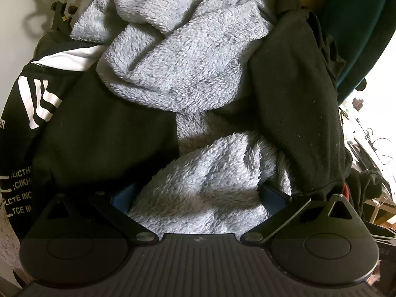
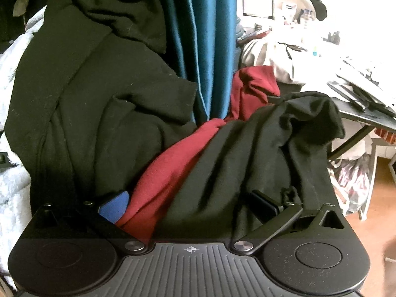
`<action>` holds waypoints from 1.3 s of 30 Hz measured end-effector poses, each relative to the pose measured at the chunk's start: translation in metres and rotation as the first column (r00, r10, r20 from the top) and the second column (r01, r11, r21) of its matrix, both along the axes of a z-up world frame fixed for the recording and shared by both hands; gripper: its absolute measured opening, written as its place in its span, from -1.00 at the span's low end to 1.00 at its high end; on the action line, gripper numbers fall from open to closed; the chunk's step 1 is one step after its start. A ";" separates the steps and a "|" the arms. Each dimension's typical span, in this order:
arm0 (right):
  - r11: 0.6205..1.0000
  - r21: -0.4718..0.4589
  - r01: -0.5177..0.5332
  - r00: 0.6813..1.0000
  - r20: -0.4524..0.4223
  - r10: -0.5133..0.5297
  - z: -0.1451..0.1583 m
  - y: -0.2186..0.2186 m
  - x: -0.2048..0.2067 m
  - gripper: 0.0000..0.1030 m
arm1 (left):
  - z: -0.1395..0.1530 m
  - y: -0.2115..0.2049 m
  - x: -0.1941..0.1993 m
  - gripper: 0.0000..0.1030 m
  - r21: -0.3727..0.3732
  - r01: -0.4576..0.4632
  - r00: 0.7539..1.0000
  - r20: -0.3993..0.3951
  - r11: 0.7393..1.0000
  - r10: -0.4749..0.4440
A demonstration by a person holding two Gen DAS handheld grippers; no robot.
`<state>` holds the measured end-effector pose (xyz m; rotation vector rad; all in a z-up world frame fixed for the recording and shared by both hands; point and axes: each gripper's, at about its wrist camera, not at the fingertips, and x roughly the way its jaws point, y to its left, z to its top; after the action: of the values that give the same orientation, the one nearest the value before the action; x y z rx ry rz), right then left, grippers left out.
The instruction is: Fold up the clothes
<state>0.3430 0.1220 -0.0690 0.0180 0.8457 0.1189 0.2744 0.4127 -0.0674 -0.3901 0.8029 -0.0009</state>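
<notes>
A fluffy grey-blue fleece garment point(image 1: 188, 69) fills the middle of the left wrist view, heaped in folds. My left gripper point(image 1: 198, 200) is open, its blue pads point(image 1: 274, 199) spread wide, and a bulge of the fleece lies between them. A black garment with white print point(image 1: 81, 128) lies to the left and a plain black one point(image 1: 297, 109) to the right. My right gripper point(image 2: 190, 208) is also open and pushed into a pile. A dark red garment point(image 2: 173, 163) and a black garment point(image 2: 259, 153) lie between its fingers. Another black garment point(image 2: 81, 79) is heaped behind on the left.
A teal curtain point(image 2: 205, 37) hangs behind the pile. A cluttered black table point(image 2: 361, 113) with papers stands at the right over a wooden floor point(image 2: 381, 210), with bags beneath. White fleece point(image 2: 12, 193) shows at the far left. A black stand point(image 1: 64, 7) rises at the upper left.
</notes>
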 end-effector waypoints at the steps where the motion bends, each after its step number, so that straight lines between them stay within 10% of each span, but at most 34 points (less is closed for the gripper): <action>1: 1.000 0.005 0.001 1.000 0.001 -0.001 0.002 -0.002 -0.002 0.99 | -0.001 -0.001 -0.002 1.00 0.005 -0.002 1.000 0.003 1.000 0.002; 26: 0.988 0.022 0.151 0.988 0.023 -0.151 0.019 -0.079 -0.005 0.98 | -0.017 -0.007 -0.067 1.00 0.051 -0.030 0.999 0.044 0.998 0.028; 39: 0.994 0.088 0.065 0.997 0.045 -0.069 0.006 -0.083 0.048 0.98 | -0.002 -0.016 -0.128 1.00 0.115 -0.015 1.000 0.002 0.993 0.015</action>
<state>0.3912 0.0394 -0.0628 0.1246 0.7910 0.0930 0.1462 0.3969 -0.0693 -0.2873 0.7945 0.0590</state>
